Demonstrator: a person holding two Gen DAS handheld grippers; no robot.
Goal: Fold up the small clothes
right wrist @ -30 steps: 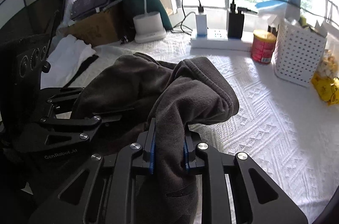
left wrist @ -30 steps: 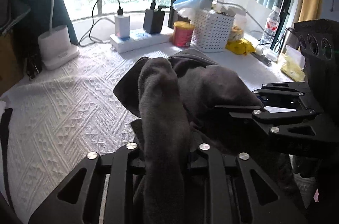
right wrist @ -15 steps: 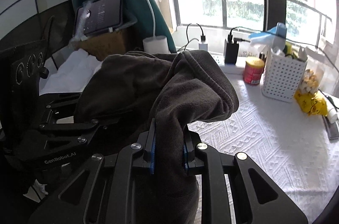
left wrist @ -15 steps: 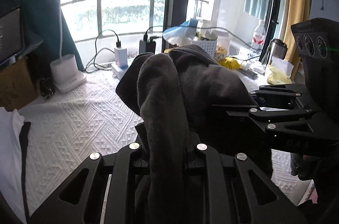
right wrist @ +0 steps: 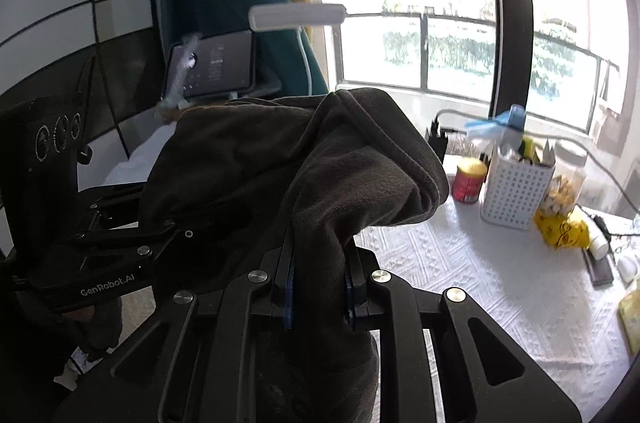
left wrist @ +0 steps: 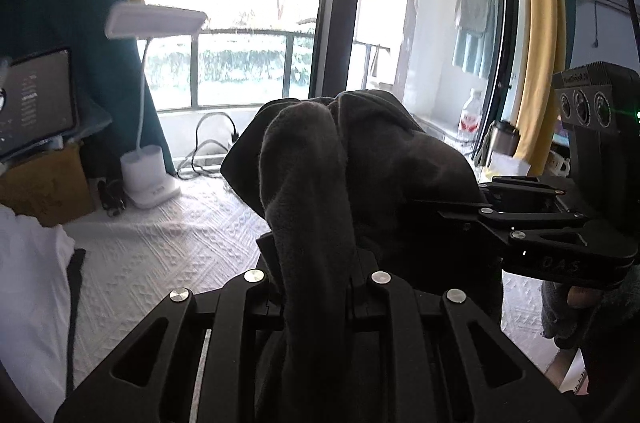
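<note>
While both claws grip it, no fold made yet: dark garment (left wrist: 360,175) bunched mid-frame, lifted clear of white tablecloth (left wrist: 168,247). Left gripper (left wrist: 316,299) and right gripper (right wrist: 320,283) each clamped narrow on cloth. Spreading flat and every fold seemingly left to do.

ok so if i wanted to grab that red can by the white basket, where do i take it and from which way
Grip the red can around its round side wall, coming from the open cloth side in front. It stands upright, with the white basket close on its right and chargers behind. Both grippers are full now, clamped on the dark garment.
</note>
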